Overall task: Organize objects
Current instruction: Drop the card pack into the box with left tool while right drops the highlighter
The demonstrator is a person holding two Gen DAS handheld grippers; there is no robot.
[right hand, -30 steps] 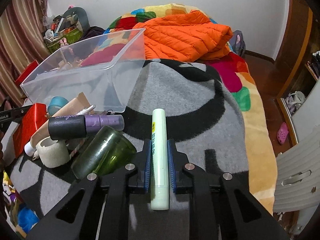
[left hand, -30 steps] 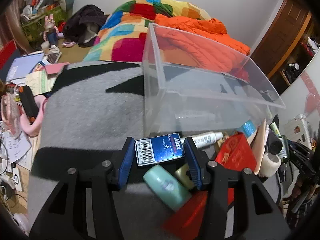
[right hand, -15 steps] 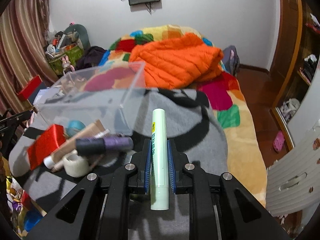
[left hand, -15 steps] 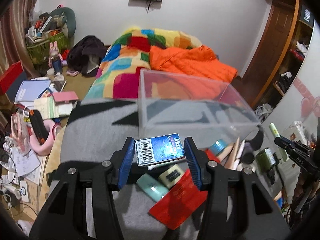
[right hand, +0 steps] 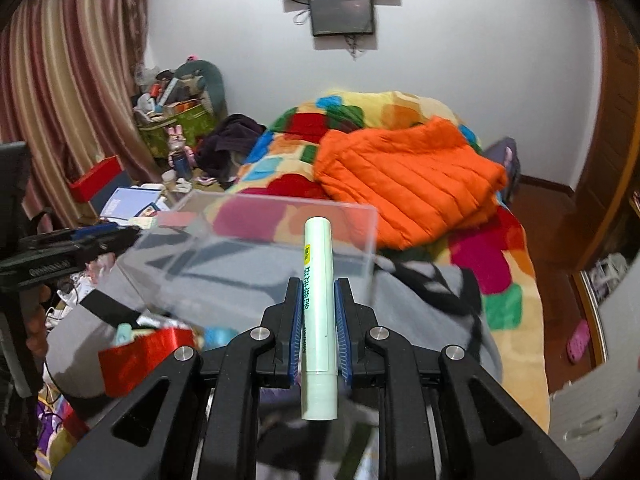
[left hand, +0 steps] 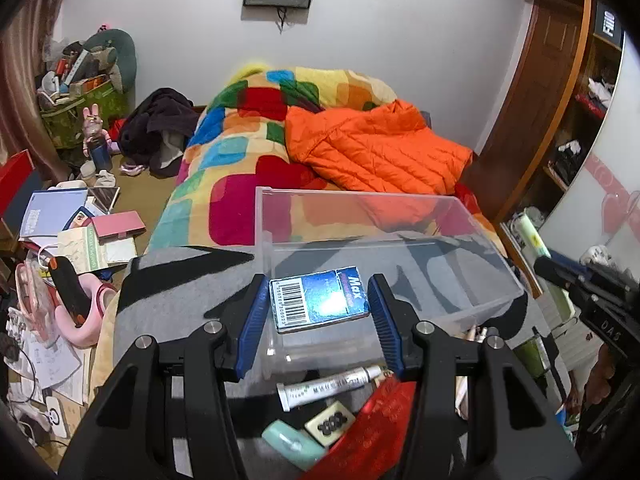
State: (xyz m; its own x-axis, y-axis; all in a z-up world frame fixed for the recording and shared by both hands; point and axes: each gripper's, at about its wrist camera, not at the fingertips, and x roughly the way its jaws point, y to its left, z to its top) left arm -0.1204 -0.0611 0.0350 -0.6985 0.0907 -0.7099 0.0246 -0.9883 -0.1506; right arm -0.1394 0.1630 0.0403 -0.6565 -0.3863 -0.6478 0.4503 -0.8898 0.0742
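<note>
My left gripper (left hand: 318,300) is shut on a small blue box (left hand: 319,299) with a barcode, held flat between the blue pads above the near edge of a clear plastic bin (left hand: 384,240). My right gripper (right hand: 318,300) is shut on a pale green tube (right hand: 319,300) that points away from the camera, in front of the same clear bin (right hand: 256,248). The right gripper with its tube also shows at the right edge of the left wrist view (left hand: 560,264). The left gripper appears at the left edge of the right wrist view (right hand: 72,244).
Below the left gripper on the grey blanket (left hand: 176,288) lie a white tube (left hand: 328,386), a mint case (left hand: 294,442), a small cream case (left hand: 330,424) and a red box (left hand: 372,432). An orange jacket (left hand: 372,148) lies on the bed beyond the bin. Books clutter the floor at left (left hand: 72,224).
Both grippers have risen with their objects still held. The bin and the loose items now sit lower and farther away in both views, and more of the wall shows.
</note>
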